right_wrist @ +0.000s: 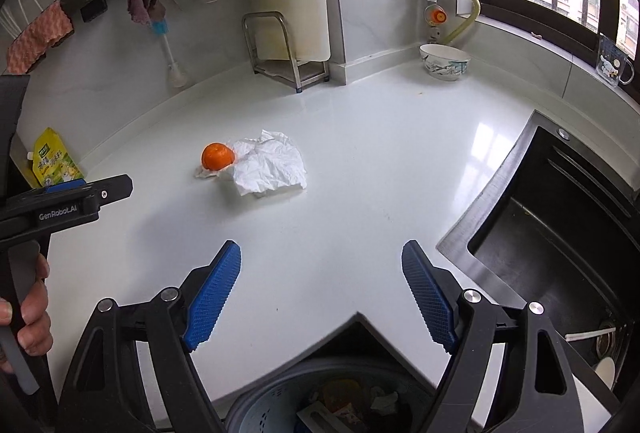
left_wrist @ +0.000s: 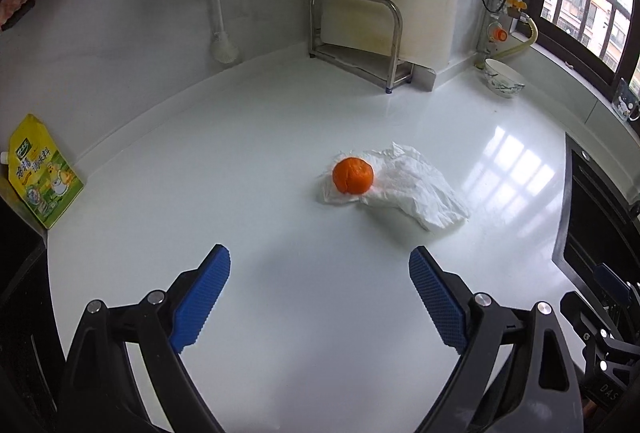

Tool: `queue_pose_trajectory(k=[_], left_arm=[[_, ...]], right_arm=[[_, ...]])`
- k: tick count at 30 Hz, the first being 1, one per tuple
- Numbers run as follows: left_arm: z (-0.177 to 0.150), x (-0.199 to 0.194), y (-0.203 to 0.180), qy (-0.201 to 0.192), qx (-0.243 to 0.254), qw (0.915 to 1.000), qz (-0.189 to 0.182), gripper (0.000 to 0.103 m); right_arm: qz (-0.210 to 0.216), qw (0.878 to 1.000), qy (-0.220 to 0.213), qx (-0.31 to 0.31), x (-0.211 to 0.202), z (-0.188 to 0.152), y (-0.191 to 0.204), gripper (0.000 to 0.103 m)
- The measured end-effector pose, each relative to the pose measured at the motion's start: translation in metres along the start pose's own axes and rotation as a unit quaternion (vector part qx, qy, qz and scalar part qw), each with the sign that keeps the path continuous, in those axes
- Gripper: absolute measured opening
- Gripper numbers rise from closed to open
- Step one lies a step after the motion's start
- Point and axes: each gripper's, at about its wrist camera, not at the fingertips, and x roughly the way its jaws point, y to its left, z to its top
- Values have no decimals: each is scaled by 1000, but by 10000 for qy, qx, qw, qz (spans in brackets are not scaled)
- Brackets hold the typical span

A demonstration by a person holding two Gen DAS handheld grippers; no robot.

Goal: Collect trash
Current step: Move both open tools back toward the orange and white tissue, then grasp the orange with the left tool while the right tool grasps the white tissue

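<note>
An orange fruit or peel ball (left_wrist: 353, 175) lies on a crumpled white paper towel (left_wrist: 416, 193) in the middle of the white countertop (left_wrist: 260, 213). Both show in the right wrist view too, the orange (right_wrist: 217, 156) at the left edge of the towel (right_wrist: 272, 165). My left gripper (left_wrist: 319, 275) is open and empty, a short way in front of the orange. My right gripper (right_wrist: 321, 273) is open and empty, above the counter's front edge. A grey trash bin (right_wrist: 280, 401) holding scraps stands below that edge. The left gripper also appears from the side in the right wrist view (right_wrist: 86, 189).
A yellow seasoning pouch (left_wrist: 40, 173) leans at the counter's left. A steel rack (left_wrist: 360, 41) and a white bowl (left_wrist: 503, 77) stand at the back. A black sink (right_wrist: 560, 233) lies to the right. A cartoon mug (right_wrist: 614, 63) sits on the window sill. Cloths and a brush (left_wrist: 218, 21) hang on the wall.
</note>
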Motion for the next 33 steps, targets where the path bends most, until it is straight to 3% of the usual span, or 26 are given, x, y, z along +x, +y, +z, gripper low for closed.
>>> queue_pose_trajectory(k=[12,21,27,31,33], left_arm=[[34,89,-13,-66,348,9993,-126,89],[37,128,-12,17,203,9996,-191,87],[35,134,-13,14,178,9993,-326,68],[37,133,-13,10,158,9986,-514,42],[38,131,-11,17,135,9984,-556,39]], right_arm=[[-298,9992,-22,280,59,27,7,79],[-524,9971,86,551,97,30,8,79],[-584,9960,177,658,112,32,6,79],[-578,9958,233,674,119,34,7,79],[-574,9960,219,650,120,37,9,79]])
